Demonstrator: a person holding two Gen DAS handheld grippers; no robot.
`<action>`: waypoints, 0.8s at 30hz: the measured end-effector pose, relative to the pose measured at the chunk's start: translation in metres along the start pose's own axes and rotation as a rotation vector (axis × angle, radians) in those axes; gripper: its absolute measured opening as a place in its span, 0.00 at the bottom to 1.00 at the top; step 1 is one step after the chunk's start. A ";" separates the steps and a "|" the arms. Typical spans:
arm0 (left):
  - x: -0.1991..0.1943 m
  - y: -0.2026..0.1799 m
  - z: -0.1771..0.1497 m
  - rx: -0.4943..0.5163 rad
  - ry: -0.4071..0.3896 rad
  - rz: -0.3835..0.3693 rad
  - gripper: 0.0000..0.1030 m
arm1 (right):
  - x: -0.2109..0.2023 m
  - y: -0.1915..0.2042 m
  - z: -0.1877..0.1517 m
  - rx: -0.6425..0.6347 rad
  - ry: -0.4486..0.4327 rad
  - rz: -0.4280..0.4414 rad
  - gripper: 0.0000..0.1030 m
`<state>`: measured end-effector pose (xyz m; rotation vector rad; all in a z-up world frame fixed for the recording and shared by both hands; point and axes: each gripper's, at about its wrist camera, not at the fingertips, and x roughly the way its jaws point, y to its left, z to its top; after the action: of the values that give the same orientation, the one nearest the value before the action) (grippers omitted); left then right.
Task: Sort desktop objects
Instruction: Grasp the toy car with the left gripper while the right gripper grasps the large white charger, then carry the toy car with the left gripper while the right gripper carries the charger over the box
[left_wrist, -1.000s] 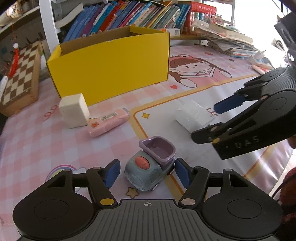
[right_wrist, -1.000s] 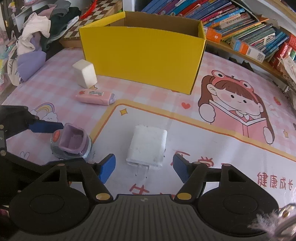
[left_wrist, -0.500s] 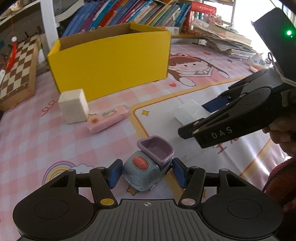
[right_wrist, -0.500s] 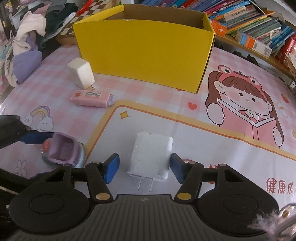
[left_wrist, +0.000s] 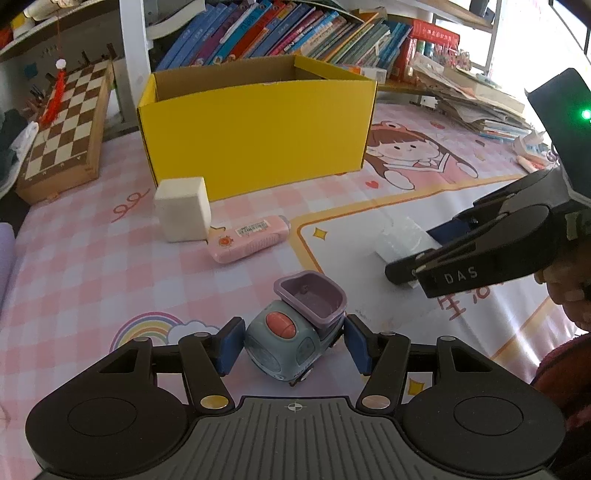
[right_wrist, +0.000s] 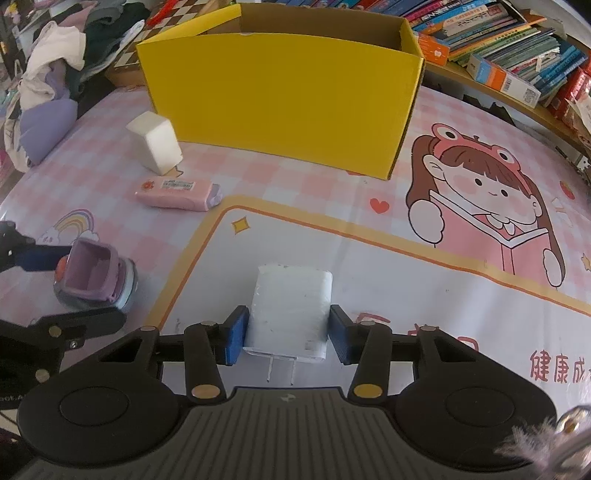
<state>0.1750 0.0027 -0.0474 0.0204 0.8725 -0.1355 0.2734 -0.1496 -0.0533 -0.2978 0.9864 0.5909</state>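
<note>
Both grippers down on the mat, each one straddling its own item

The left gripper (left_wrist: 294, 346) has its blue pads on either side of the little toy truck (left_wrist: 295, 332), jaws apart with a small gap on the right side, so nothing's squeezed. The right gripper (right_wrist: 287, 335) sits around the white charger (right_wrist: 290, 312), prongs pointing back at the camera; the pads look right up against its sides, but I can't tell if it's actually clamped. Both things sit on the pink cartoon mat (right_wrist: 295, 192). Further back there's a pink eraser (right_wrist: 179, 193), a white block (right_wrist: 155, 147) and the open yellow box (right_wrist: 280, 92) behind them.
</note>
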 end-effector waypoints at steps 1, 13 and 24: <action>-0.001 0.000 0.001 -0.002 -0.003 0.001 0.56 | -0.002 0.001 0.000 -0.006 -0.005 0.003 0.41; -0.012 -0.002 0.013 -0.004 -0.053 0.011 0.56 | -0.026 0.000 0.006 -0.042 -0.065 0.033 0.40; -0.024 -0.004 0.036 0.037 -0.114 0.044 0.56 | -0.047 -0.009 0.022 -0.063 -0.113 0.060 0.40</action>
<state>0.1862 -0.0009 -0.0056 0.0662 0.7552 -0.1107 0.2742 -0.1614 -0.0022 -0.2882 0.8716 0.6876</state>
